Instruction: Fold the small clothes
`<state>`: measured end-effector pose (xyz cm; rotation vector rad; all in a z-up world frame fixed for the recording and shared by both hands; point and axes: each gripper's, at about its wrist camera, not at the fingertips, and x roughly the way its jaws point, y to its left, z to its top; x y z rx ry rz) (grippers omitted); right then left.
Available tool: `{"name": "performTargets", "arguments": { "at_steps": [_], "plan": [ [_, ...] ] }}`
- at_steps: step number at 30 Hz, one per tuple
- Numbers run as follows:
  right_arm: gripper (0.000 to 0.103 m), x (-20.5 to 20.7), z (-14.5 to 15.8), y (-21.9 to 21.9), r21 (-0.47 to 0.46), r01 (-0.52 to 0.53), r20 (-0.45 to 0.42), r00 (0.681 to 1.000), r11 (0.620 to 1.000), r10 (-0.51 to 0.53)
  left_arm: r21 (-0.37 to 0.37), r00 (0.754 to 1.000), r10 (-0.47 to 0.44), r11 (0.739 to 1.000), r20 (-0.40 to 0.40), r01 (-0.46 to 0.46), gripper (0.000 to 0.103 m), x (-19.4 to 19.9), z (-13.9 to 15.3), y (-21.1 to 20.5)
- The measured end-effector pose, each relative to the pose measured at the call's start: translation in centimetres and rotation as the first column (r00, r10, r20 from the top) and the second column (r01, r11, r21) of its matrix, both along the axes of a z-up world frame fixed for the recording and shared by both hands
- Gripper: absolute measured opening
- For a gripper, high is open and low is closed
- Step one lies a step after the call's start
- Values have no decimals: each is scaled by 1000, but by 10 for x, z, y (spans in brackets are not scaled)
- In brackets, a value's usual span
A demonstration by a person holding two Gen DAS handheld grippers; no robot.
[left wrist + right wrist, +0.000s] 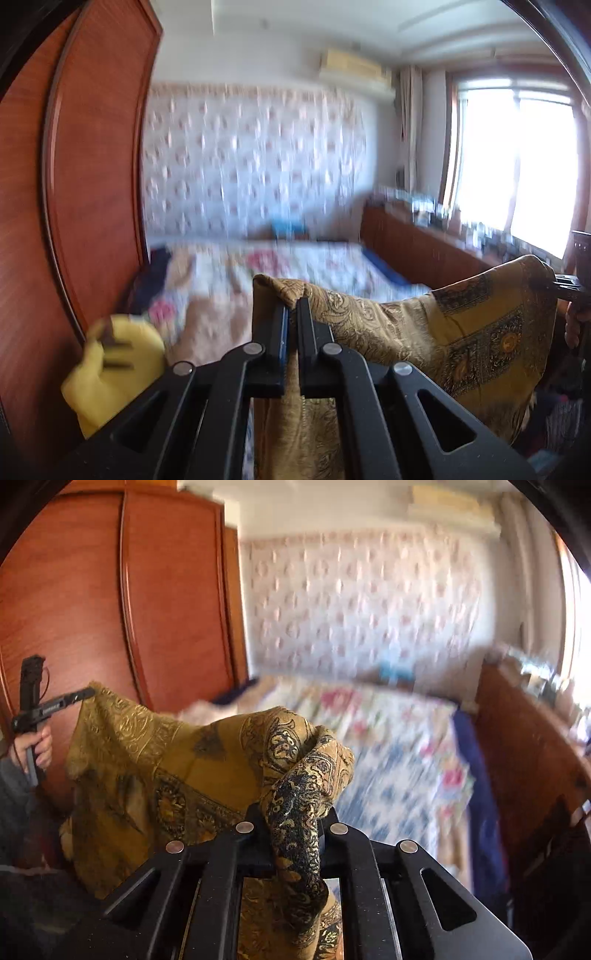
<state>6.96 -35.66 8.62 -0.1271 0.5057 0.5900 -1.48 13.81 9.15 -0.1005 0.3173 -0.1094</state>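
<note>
The mustard-gold patterned cloth [461, 332] hangs in the air above the flowered bed [314, 266], stretched loosely between the two tools: the left gripper [291, 314] is clenched on one upper corner, and the right gripper [295, 812] is clamped on the other, where the fabric is bunched into a thick twist over its fingers. The step in hand looks like lifting and spreading the piece before laying it down for the first fold. To do it well, the two corners should be kept level and drawn apart until the sagging top edge goes straight (it dips noticeably in the middle in both views), without pulling hard enough to slip the thin left-hand pinch. The wad at the right corner may hide a doubled edge, so it deserves a check once the cloth lies flat. Lowering should bring the bottom hem onto the bed first, clear of the yellow garment [110, 369] by the wooden wardrobe [92, 166].
</note>
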Motion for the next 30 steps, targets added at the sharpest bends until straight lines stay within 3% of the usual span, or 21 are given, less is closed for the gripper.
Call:
{"name": "performTargets", "arguments": {
  "at_steps": [5, 9, 12, 14, 15, 17, 19, 20, 21, 25, 30],
  "plan": [
    [7, 3, 76, -4, -2, -7, 145, 989, 1000, 7, 22, 994, 29, 999, 105, -32, 1, 7, 56, 9],
    [7, 50, 110, 13, -51, 27, 175, 984, 998, -18, 38, 992, 71, 996, 100, -75, 1, 63, 79, 17],
    [7, 105, 114, 30, -94, 88, 162, 984, 992, -72, 92, 990, 119, 988, 77, -126, 1, 123, 78, 20],
    [7, 147, 100, 39, -106, 136, 136, 983, 985, -121, 108, 992, 125, 986, 29, -127, 1, 159, 67, 21],
    [7, 168, 88, 43, -122, 162, 135, 980, 979, -145, 131, 990, 133, 983, -52, -125, 1, 190, 51, 20],
    [19, 213, 49, 51, -190, 208, 59, 978, 960, -200, 149, 980, 119, 984, -159, -95, 2, 228, 23, 19],
    [38, 246, 9, 51, -236, 254, -15, 964, 938, -264, 147, 953, 81, 988, -293, -39, 4, 262, -14, 18],
    [40, 261, -14, 49, -241, 273, -63, 953, 931, -296, 135, 937, 71, 991, -342, -25, 5, 272, -31, 19],
    [40, 270, -31, 47, -244, 287, -89, 944, 926, -316, 116, 925, 59, 993, -374, -17, 7, 278, -51, 22],
    [40, 277, -88, 38, -249, 265, -179, 933, 932, -313, 158, 900, 91, 987, -425, -25, 14, 272, -89, 14],
    [40, 247, -126, 21, -282, 213, -213, 937, 935, -277, 162, 890, 64, 987, -452, 11, 16, 246, -109, -1]
  ]
}}
